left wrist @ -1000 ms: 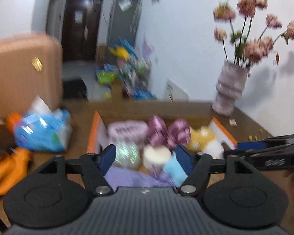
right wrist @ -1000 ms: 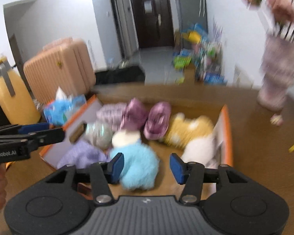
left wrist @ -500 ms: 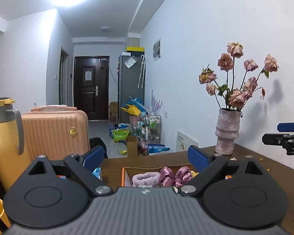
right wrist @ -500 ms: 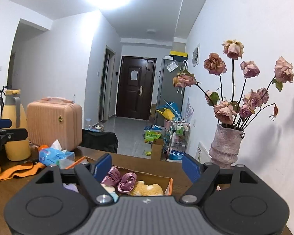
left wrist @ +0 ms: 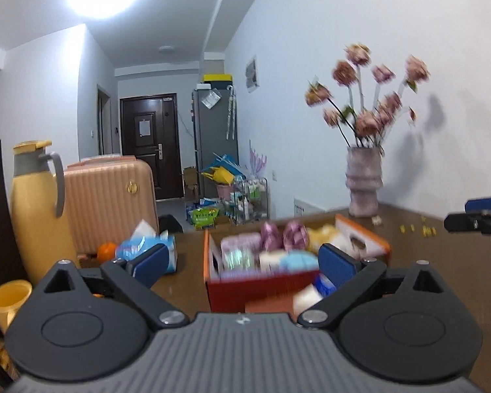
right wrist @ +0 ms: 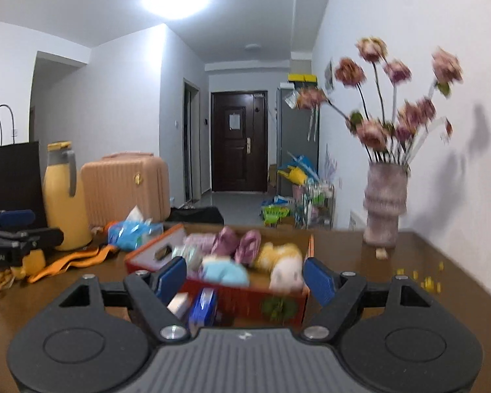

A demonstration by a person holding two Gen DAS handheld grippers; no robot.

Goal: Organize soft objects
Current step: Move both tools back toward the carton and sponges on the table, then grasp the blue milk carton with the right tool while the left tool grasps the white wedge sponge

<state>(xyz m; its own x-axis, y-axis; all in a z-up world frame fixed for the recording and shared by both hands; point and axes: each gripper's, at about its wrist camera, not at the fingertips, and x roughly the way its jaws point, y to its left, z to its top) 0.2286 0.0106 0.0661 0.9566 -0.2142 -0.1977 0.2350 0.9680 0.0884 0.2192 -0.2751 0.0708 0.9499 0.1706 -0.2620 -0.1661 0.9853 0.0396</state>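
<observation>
Table (right wrist: 409, 281): we see dark brown wood, polished, with a faint sheen.
Box (right wrist: 245, 301): we read it as orange-red cardboard, matt.
Soft toys (right wrist: 281, 262): we see fluffy plush, pastel.
Bows (left wrist: 281, 234): glossy purple satin.
Vase (right wrist: 384, 204): rough, ridged, matt.
Suitcase (left wrist: 109, 203): ribbed hard plastic.
Left claw (left wrist: 242, 263): matt black plastic, blue pads.
</observation>
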